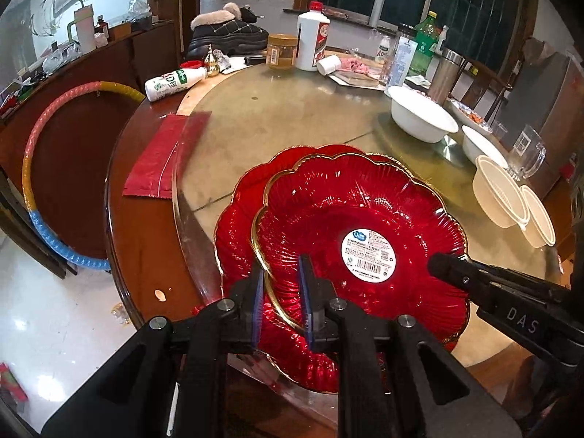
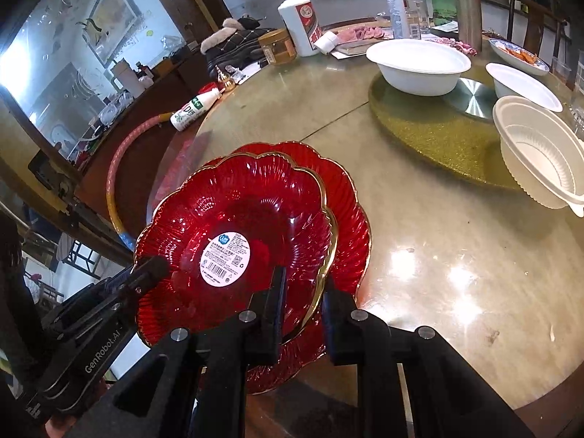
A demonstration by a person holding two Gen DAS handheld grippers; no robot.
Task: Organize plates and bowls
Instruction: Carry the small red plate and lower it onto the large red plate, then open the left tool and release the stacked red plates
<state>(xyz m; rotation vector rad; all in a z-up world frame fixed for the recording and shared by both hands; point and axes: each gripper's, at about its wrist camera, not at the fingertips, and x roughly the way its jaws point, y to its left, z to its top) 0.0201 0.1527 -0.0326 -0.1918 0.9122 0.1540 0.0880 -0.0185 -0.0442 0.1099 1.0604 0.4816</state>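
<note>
Two red glass plates with scalloped gold rims lie stacked at the near edge of the round table. The upper red plate, with a white label in its middle, sits offset on the lower red plate. My left gripper is shut on the upper plate's left rim. My right gripper straddles its right rim, with the jaws slightly apart around the gold edge. Further back are a white bowl and nested white plastic bowls.
A glass turntable covers most of the table. A red packet lies left of the plates. At the back stand a white bottle, a jar, a green bottle and a steel flask. A hoop leans at the left.
</note>
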